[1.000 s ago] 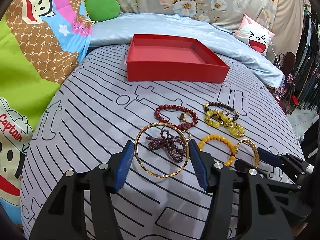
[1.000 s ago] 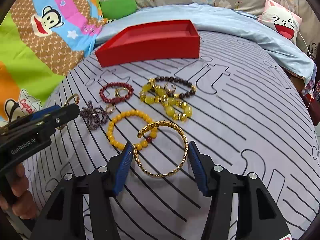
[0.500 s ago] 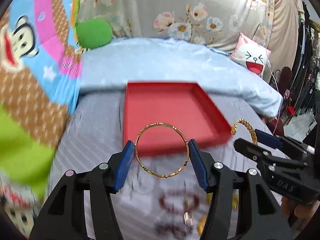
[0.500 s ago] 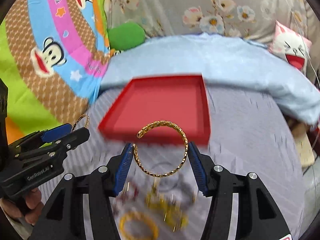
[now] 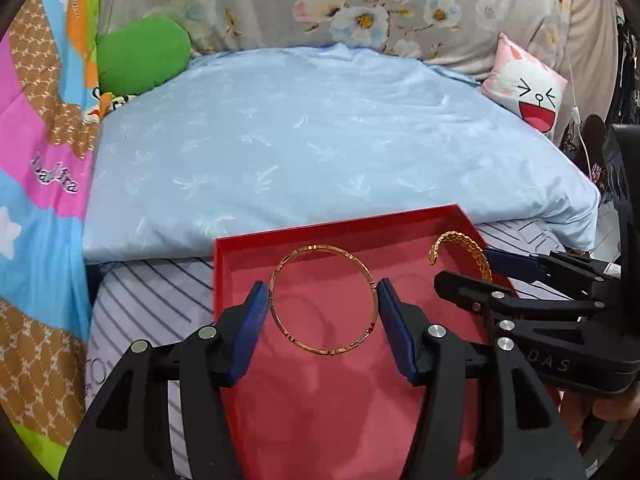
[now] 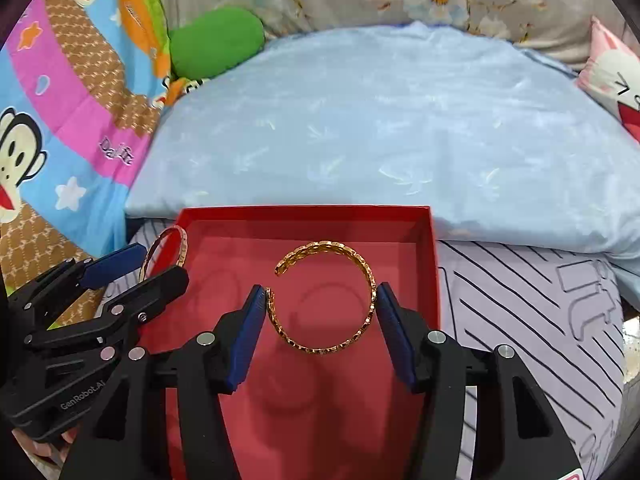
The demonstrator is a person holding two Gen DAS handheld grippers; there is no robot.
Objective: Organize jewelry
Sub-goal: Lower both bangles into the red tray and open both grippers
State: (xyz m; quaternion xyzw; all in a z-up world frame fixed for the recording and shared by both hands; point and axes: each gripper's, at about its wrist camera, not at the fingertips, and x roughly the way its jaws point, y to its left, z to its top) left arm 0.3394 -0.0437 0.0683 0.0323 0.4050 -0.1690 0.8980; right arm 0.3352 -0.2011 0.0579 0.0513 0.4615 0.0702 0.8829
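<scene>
My left gripper (image 5: 323, 308) is shut on a thin gold bangle (image 5: 280, 276), a closed ring, and holds it above the red tray (image 5: 288, 232). My right gripper (image 6: 321, 310) is shut on an open gold chain-pattern cuff (image 6: 370, 280) and holds it above the same red tray (image 6: 304, 214). The right gripper with its cuff (image 5: 476, 252) shows at the right of the left wrist view. The left gripper with its bangle (image 6: 182, 240) shows at the left of the right wrist view. The tray floor under both looks bare. The other bracelets are out of view.
The tray sits on a grey striped bedspread (image 6: 520, 292). A light blue quilt (image 5: 320, 140) lies behind it. A green cushion (image 5: 140, 52), a cartoon blanket (image 5: 40, 200) at the left and a pink face pillow (image 5: 528, 88) at the right surround the area.
Both grippers closed on their bracelets, lifted them off the bedspread and carried them forward over the red tray. The other bracelets dropped out of view.
</scene>
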